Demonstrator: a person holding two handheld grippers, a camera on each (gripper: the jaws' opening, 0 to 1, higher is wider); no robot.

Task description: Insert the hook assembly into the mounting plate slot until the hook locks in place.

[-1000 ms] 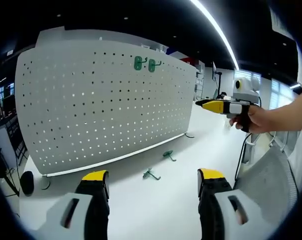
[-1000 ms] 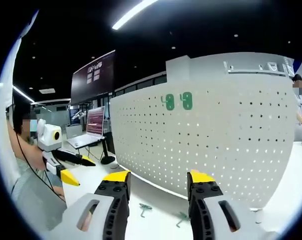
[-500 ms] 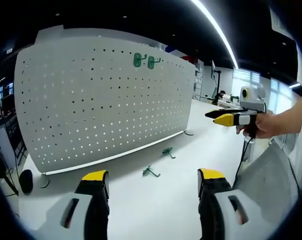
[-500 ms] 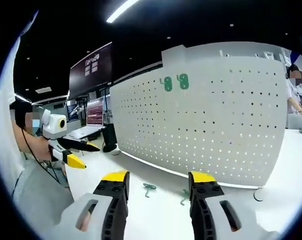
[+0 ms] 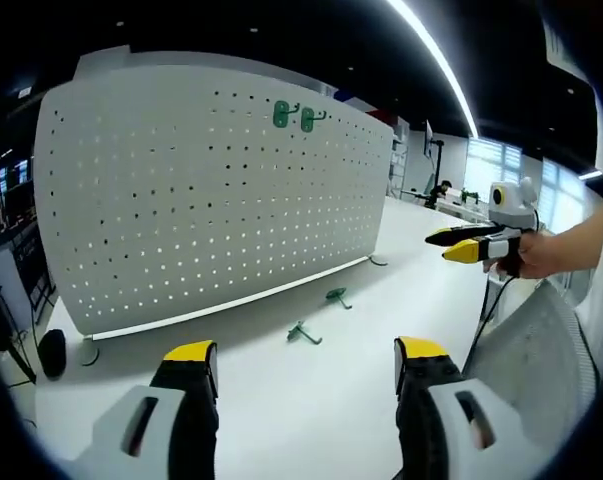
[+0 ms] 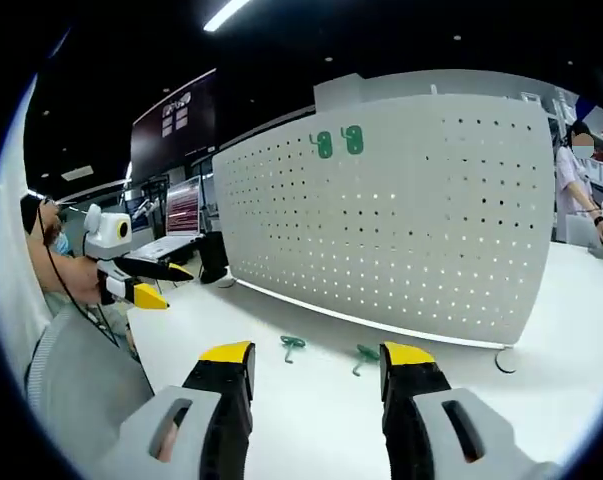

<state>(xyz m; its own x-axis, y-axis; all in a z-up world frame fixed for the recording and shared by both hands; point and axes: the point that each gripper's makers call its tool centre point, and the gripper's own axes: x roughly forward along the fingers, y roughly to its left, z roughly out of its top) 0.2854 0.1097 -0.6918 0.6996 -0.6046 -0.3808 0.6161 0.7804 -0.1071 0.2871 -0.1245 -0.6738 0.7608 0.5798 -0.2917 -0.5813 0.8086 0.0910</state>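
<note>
A white perforated mounting plate (image 5: 211,190) (image 6: 401,210) stands upright on a white table (image 5: 311,390). Two green hooks (image 5: 293,115) (image 6: 337,142) hang side by side near its top edge. Two more green hooks lie loose on the table in front of the plate, one nearer me (image 5: 302,333) (image 6: 292,344), one farther along (image 5: 335,296) (image 6: 366,354). My left gripper (image 5: 306,352) is open and empty, well back from the loose hooks. My right gripper (image 6: 305,355) is open and empty too; in the left gripper view the right gripper (image 5: 468,243) is held up at the right by a hand.
The left gripper (image 6: 141,283) shows at the left of the right gripper view, held by a hand. A black cable (image 5: 486,310) hangs from the right gripper. A laptop (image 6: 181,225) sits beyond the table's far end. A person (image 6: 578,190) stands behind the plate's right end.
Both views have tilted down, bringing more table and the loose hooks into sight. The right gripper has dropped lower and drifted right in the left gripper view. The hooks lie where they were.
</note>
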